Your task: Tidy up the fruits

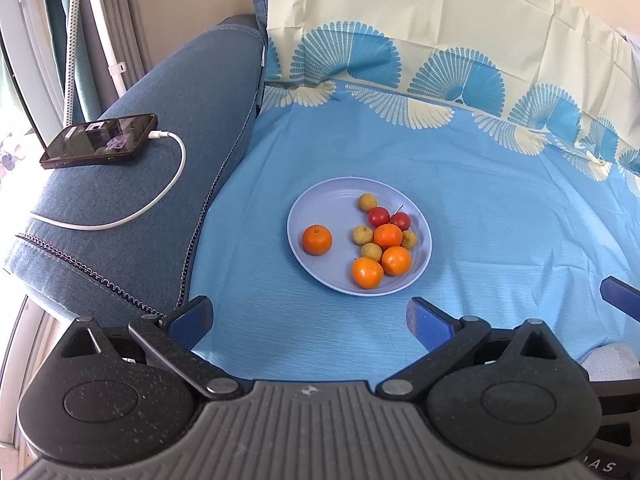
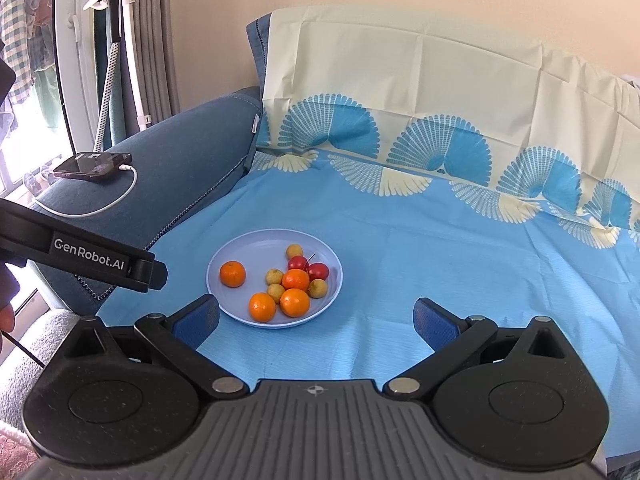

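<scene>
Black and grey plastic fills the bottom of both views: the left gripper (image 1: 308, 320) and the right gripper (image 2: 316, 320) each hover low over the sofa seat with their blue-padded fingers (image 1: 192, 318) spread wide and nothing between them. In the right wrist view the left gripper's dark arm, printed with white lettering, reaches in from the left edge, just short of the plate. Under both lies a light blue cloth (image 1: 480, 208) that covers the seat. On it, just beyond the fingers, sits a pale blue plate (image 1: 316, 204) holding all the fruit. One orange (image 1: 317, 239) rests alone on the plate's left side, apart from the others. On the right side three more oranges (image 1: 387, 236) cluster with four small yellowish-brown fruits (image 1: 367, 202) and two red ones (image 1: 378, 216), most of them touching their neighbours. To the left, a dark blue armrest (image 1: 132, 184) rises beside the cloth, and a black phone (image 1: 100, 141) lies on top of it with a white cable (image 1: 176, 184) plugged in and looping toward the near edge. Farther back, the cloth climbs the sofa's backrest, turning cream with blue fan patterns (image 1: 346, 54). Behind the armrest stand grey curtains (image 2: 154, 40) and a white stand (image 2: 132, 40) by a bright window.
</scene>
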Demonstrator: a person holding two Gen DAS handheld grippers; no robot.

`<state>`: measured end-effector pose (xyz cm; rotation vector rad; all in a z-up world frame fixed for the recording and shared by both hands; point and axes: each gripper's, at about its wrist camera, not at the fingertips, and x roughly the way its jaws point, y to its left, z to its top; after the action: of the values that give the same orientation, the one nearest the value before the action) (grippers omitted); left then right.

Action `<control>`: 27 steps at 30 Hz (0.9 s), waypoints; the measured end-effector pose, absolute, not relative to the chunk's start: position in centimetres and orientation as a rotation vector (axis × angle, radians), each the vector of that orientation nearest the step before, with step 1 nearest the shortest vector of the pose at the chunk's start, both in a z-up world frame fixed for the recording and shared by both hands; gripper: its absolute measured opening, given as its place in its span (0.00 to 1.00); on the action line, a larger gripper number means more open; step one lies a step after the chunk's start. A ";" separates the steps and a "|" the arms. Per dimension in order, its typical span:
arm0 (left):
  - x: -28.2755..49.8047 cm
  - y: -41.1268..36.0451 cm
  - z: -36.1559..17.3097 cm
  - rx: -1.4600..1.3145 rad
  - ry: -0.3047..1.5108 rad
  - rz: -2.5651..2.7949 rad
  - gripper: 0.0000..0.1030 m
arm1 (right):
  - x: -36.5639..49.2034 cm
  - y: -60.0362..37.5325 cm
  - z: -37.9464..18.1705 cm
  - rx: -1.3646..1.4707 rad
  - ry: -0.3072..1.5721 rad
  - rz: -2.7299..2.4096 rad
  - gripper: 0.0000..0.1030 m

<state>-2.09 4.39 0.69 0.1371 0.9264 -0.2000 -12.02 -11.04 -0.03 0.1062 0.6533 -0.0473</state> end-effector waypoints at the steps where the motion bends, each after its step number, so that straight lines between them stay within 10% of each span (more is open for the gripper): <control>1: -2.1 4.4 0.7 0.138 0.927 -0.200 1.00 | -12.0 -11.1 0.0 0.106 0.654 -0.047 0.99; 27: -1.7 4.3 0.3 0.151 0.935 -0.190 1.00 | -12.0 -11.1 -0.1 0.103 0.655 -0.045 0.99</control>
<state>-1.71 4.32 0.30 0.1506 0.9345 -0.1903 -12.03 -11.05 -0.09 0.1026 0.6546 -0.0451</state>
